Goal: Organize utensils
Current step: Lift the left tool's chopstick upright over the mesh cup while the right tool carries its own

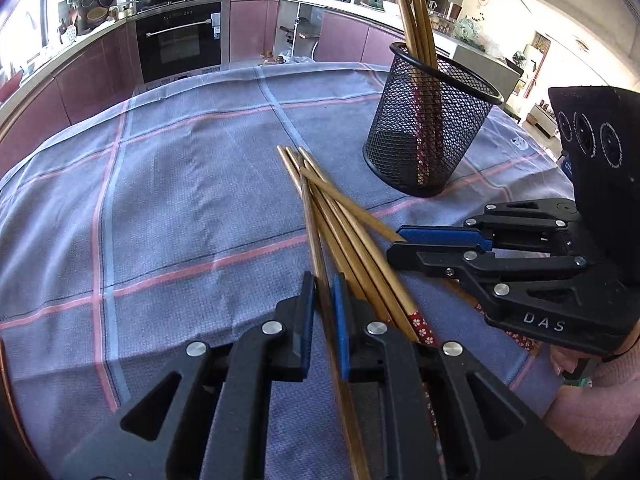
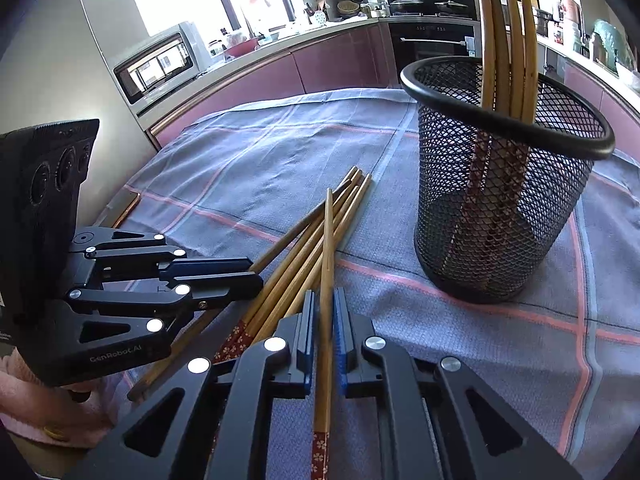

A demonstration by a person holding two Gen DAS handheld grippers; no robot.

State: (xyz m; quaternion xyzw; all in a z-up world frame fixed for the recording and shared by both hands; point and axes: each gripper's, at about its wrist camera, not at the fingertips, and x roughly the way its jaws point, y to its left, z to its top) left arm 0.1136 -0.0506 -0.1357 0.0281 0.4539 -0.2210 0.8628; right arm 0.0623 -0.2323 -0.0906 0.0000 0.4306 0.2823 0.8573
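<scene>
Both grippers are low over the loose chopsticks (image 1: 340,216) fanned on the checked tablecloth (image 1: 168,184). The left gripper (image 1: 324,304) pinches one stick between its blue pads, and the right gripper (image 2: 326,320) is clamped on another. The mesh holder (image 2: 508,184) stands just beyond, several sticks already upright inside. Looks like the pick-up step; next, each stick needs lifting clear, tipping upright and lowering through the rim.
</scene>
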